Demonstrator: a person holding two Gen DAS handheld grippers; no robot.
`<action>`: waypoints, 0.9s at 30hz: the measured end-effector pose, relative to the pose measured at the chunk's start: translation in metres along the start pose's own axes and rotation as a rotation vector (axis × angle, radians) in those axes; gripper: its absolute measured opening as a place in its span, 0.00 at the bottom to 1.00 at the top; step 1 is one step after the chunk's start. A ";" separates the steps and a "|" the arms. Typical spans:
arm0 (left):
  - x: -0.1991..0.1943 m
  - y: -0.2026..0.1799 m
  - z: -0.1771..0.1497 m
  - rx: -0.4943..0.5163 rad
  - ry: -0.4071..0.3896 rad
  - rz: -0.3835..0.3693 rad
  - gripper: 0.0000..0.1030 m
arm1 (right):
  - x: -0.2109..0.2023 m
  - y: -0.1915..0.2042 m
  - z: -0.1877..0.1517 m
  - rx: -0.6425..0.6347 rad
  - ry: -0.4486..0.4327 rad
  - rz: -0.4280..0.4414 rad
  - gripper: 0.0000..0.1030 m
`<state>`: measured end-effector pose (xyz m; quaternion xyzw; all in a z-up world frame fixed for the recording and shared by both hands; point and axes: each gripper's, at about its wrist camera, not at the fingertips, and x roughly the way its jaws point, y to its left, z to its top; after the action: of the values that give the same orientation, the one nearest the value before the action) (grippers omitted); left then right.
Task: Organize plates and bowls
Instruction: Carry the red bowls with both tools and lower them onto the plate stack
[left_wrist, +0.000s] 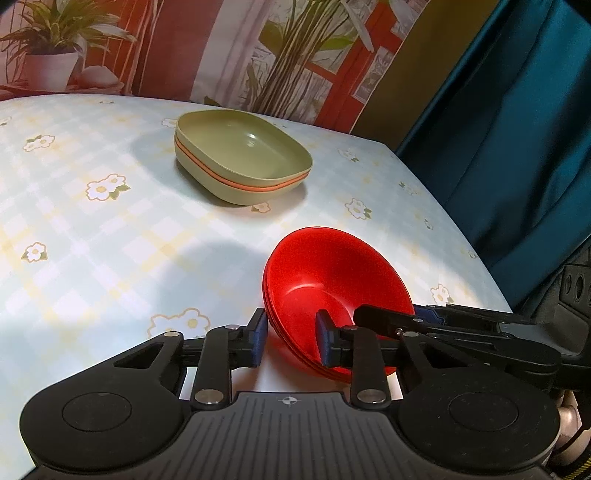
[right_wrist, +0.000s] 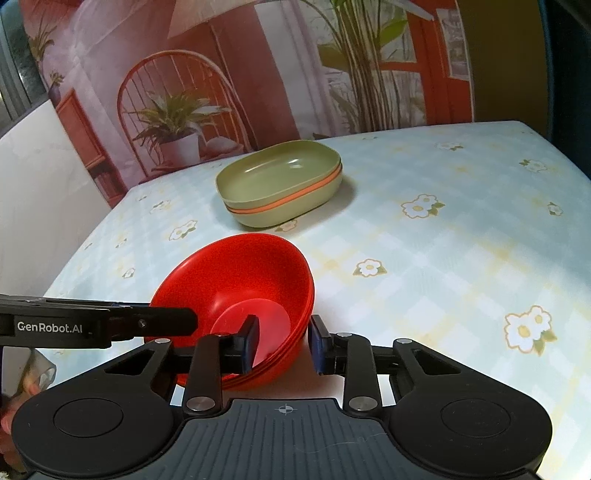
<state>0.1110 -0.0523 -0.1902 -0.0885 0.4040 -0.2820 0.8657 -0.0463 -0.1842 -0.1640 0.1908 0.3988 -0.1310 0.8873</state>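
A stack of red bowls (left_wrist: 332, 280) sits near the table's edge; it also shows in the right wrist view (right_wrist: 240, 284). My left gripper (left_wrist: 291, 339) is open, with its jaws astride the stack's near rim, one finger inside the top bowl and one outside. My right gripper (right_wrist: 284, 341) is open and straddles the opposite rim the same way. A stack of green rectangular plates (left_wrist: 242, 155) with an orange one between them stands farther back; it also shows in the right wrist view (right_wrist: 280, 181).
The table has a pale checked cloth with flowers (left_wrist: 92, 221). A printed backdrop of plants and a chair hangs behind it (right_wrist: 177, 92). A teal curtain (left_wrist: 517, 129) hangs by the table's right edge. A white panel (right_wrist: 37, 203) stands at the left.
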 end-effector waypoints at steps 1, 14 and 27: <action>0.000 0.000 0.000 0.000 -0.001 0.000 0.28 | 0.000 0.000 0.000 0.001 -0.001 -0.001 0.25; -0.001 -0.001 0.000 0.006 -0.009 0.007 0.28 | 0.000 0.000 0.001 0.010 -0.004 -0.006 0.21; -0.012 -0.003 0.009 0.024 -0.045 0.038 0.28 | 0.001 0.004 0.015 0.004 -0.009 0.013 0.19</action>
<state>0.1105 -0.0490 -0.1751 -0.0765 0.3827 -0.2682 0.8807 -0.0341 -0.1874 -0.1546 0.1945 0.3932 -0.1271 0.8896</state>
